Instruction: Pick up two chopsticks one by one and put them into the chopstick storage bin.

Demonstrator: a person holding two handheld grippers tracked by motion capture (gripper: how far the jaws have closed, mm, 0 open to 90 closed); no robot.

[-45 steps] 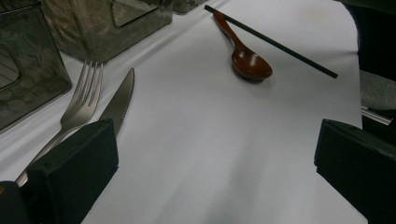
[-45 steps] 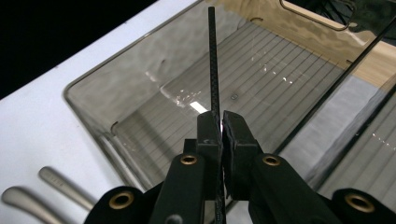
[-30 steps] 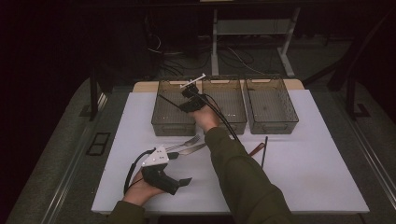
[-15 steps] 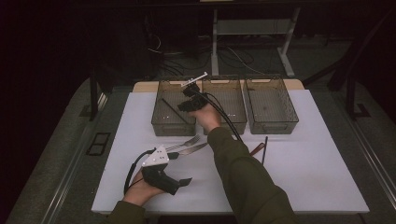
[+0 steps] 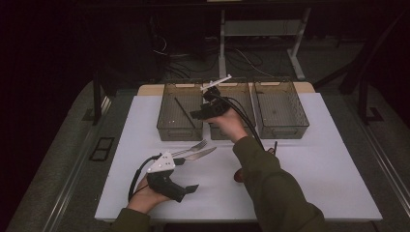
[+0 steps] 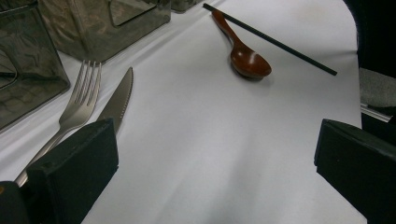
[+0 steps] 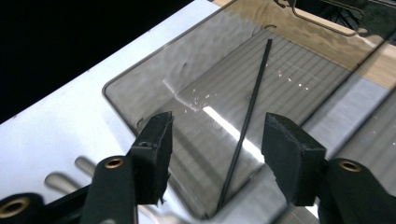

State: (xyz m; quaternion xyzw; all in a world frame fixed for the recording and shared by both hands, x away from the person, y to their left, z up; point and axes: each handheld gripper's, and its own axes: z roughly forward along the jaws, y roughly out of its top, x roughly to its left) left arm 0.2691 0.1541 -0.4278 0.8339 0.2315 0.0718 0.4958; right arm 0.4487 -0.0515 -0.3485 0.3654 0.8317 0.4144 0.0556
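A black chopstick (image 7: 247, 121) lies slanted on the floor of the left clear bin (image 5: 167, 126). My right gripper (image 7: 217, 129) hovers over it. Its jaws have just been opening and now stand apart, gripping nothing, with the chopstick (image 5: 185, 113) lying loose below them. In the high view the right gripper (image 5: 200, 115) is above the wall between the left and middle bins. My left gripper (image 5: 188, 175) rests near the table's front left, open and empty (image 6: 215, 154). A fork (image 6: 79, 100) and knife (image 6: 116, 105) lie just ahead of it.
A middle bin (image 5: 244, 126) and a right bin (image 5: 283, 130) stand beside the left one at the back of the white mat. A brown spoon (image 6: 245, 56) and a second black chopstick (image 6: 271, 39) lie on the mat right of the cutlery.
The right gripper has opened and drawn up and to the right, away from the left bin; the chopstick now lies loose in that bin. The left hand has stayed put.
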